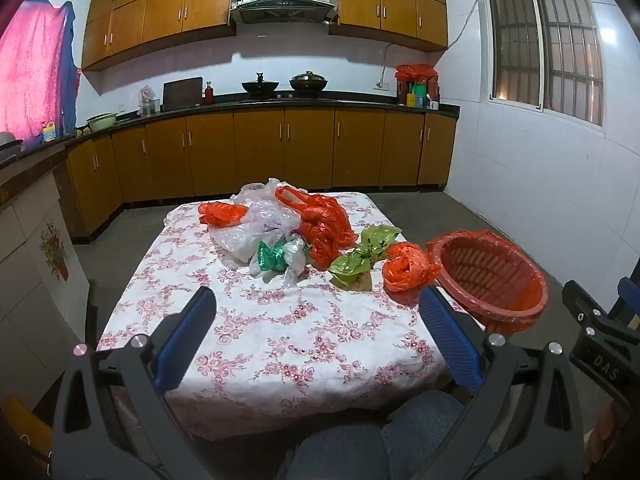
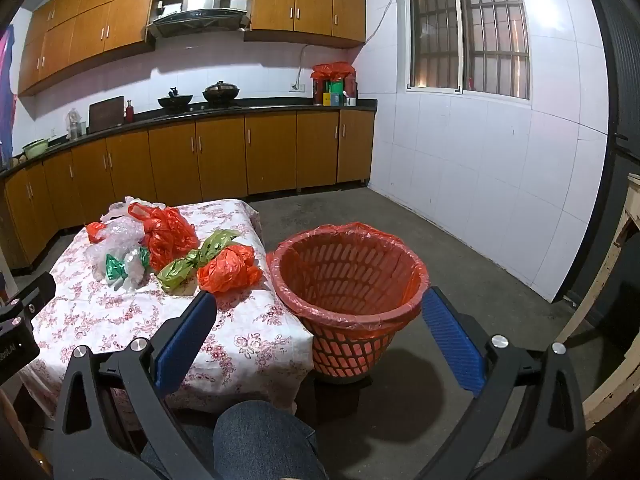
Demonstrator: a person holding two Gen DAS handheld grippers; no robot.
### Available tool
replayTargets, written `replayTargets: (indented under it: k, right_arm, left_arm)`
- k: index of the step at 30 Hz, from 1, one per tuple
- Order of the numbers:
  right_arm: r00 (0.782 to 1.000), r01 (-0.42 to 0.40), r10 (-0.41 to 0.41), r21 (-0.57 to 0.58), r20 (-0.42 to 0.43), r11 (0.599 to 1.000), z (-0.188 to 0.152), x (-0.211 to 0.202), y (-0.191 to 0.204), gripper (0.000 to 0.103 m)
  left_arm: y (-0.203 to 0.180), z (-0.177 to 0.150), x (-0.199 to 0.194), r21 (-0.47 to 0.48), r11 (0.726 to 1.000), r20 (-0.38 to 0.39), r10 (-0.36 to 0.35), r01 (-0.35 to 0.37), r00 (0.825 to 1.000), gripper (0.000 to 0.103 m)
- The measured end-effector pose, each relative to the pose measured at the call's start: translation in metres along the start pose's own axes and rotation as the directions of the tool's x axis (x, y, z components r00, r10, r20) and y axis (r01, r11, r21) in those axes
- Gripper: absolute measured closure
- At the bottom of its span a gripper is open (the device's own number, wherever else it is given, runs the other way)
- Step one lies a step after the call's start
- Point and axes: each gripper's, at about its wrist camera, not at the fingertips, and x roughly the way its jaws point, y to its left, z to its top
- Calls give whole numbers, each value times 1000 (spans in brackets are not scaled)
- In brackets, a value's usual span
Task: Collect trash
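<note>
bags [image 1: 280,236] on table [image 1: 280,344]; basket [image 2: 348,280] (rightward)

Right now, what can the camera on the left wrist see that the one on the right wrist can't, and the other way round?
Only the left wrist view shows the pink and blue cloth hanging on the left wall and the flower picture on a white tile. Only the right wrist view shows the red lattice basket's base on the grey floor and a chipped cream wooden frame. Both show the flowered tablecloth, crumpled plastic bags, orange-lined basket rim and open tools.
</note>
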Motion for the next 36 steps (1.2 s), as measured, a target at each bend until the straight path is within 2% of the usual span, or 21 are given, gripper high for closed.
replayTargets:
  k: [36]
  right_arm:
    - [1000,1,-1,-1,-3,1000,0,0,0,2]
  left_arm:
    - [0,0,0,-5,1000,-9,-3,3,1000,4]
